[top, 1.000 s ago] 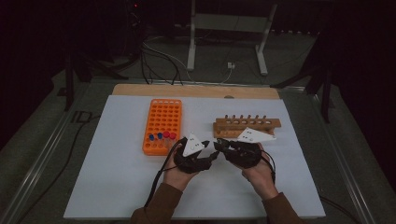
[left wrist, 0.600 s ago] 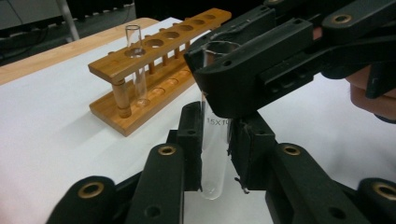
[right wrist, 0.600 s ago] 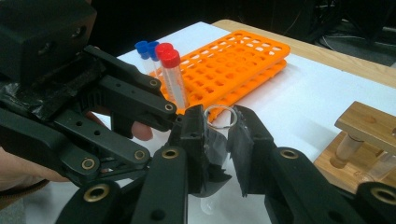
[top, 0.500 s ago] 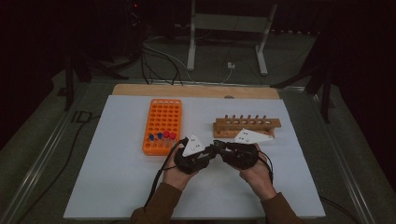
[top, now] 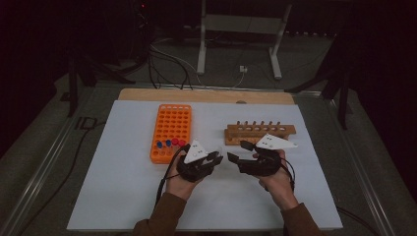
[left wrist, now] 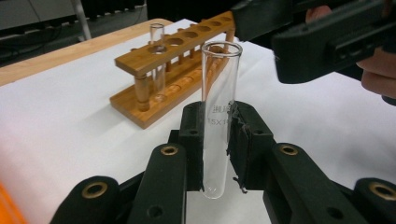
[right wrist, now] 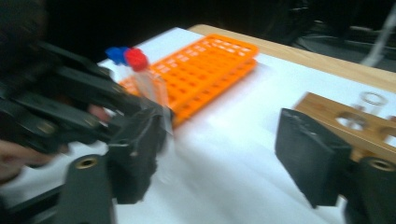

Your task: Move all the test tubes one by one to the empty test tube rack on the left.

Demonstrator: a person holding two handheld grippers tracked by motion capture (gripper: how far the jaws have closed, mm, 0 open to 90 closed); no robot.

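My left gripper [left wrist: 215, 122] is shut on a clear glass test tube [left wrist: 222, 70], held upright with its open mouth up. In the high view this gripper [top: 215, 158] sits at the table's middle, facing my right gripper [top: 235, 151]. The right gripper [right wrist: 224, 154] stands open, nothing between its jaws, and its black body [left wrist: 327, 32] shows close by at the upper right of the left gripper view. Behind is a wooden tube rack [left wrist: 177, 70] [top: 260, 132] [right wrist: 364, 121] with one glass tube [left wrist: 157, 51] standing in an end hole.
An orange tube rack [top: 171, 129] [right wrist: 210, 60] stands left of centre, with red- and blue-capped tubes [top: 169, 143] [right wrist: 128, 56] in its near row. Everything rests on a white mat [top: 128, 187] over a wooden board [top: 147, 94]. Cables trail from both grippers.
The right gripper has shifted slightly to the right, away from the left one. The left gripper with its tube has hardly moved.
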